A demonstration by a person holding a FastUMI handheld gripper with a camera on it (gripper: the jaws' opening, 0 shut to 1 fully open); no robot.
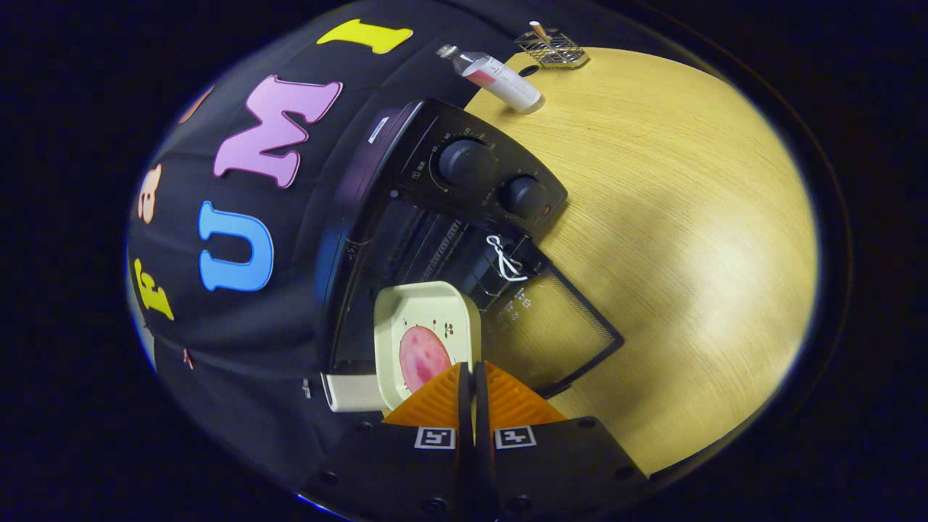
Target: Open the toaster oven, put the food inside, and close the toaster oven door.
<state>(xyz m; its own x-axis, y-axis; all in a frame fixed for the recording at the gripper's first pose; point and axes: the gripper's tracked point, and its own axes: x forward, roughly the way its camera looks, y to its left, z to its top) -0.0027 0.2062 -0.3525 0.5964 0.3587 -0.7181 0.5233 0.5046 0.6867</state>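
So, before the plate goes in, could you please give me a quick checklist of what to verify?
1. Toaster oven door open: ok, the glass panel is swung out over the table.
2. Tongs gripping the plate: ok, closed on its near rim.
3. Food on the plate: ok, a pink slice sits on it.
4. Plate lined up with the opening: ok, just ahead of the cavity.
5. Rack inside free: cannot tell, the interior is dark.
6. Bottle clear of the path: ok, far behind.

A bottle [496, 74] lies near a wire rack [552, 49] on the wooden table [674, 217].
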